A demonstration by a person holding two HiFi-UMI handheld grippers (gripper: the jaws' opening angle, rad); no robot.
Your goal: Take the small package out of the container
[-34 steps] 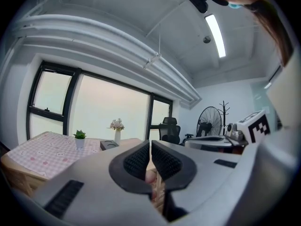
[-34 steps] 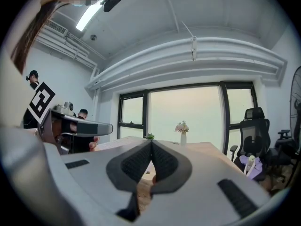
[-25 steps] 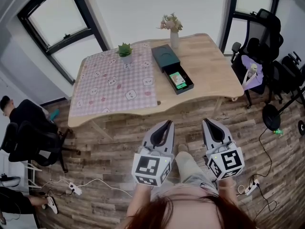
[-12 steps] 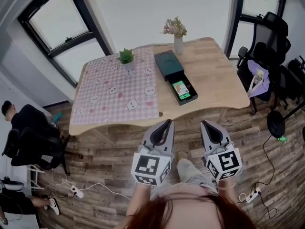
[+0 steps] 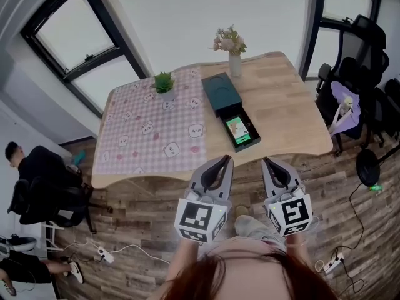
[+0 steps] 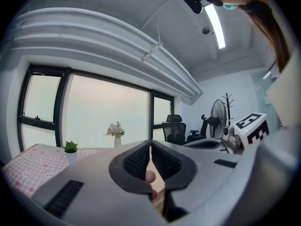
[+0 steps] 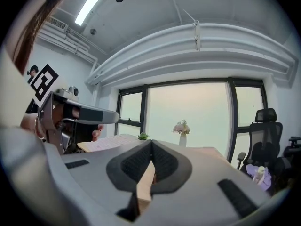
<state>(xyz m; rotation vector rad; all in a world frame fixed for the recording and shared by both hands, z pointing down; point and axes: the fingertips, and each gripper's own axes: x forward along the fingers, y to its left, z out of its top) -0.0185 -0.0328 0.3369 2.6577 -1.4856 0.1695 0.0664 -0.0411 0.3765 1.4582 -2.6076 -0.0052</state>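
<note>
On the wooden table [image 5: 294, 114] lies a dark container [image 5: 229, 108] with its drawer pulled out toward me. A small green package [image 5: 237, 129] rests inside that drawer. My left gripper [image 5: 225, 160] and right gripper [image 5: 267, 162] hang side by side over the floor, short of the table's near edge, both shut with nothing between the jaws. In the left gripper view my left gripper [image 6: 150, 149] has its jaws pressed together, and my right gripper [image 7: 151, 145] looks the same in the right gripper view. The package is hidden in both gripper views.
A pink checked cloth [image 5: 150, 120] covers the table's left half, with a small potted plant [image 5: 164, 83] and a flower vase [image 5: 232, 50] at the back. Office chairs [image 5: 362, 67] stand at the right, another chair and a seated person [image 5: 37, 167] at the left. Cables lie on the floor.
The table has drawn a little closer and lower in the head view. Both grippers have edged forward toward it, still shut.
</note>
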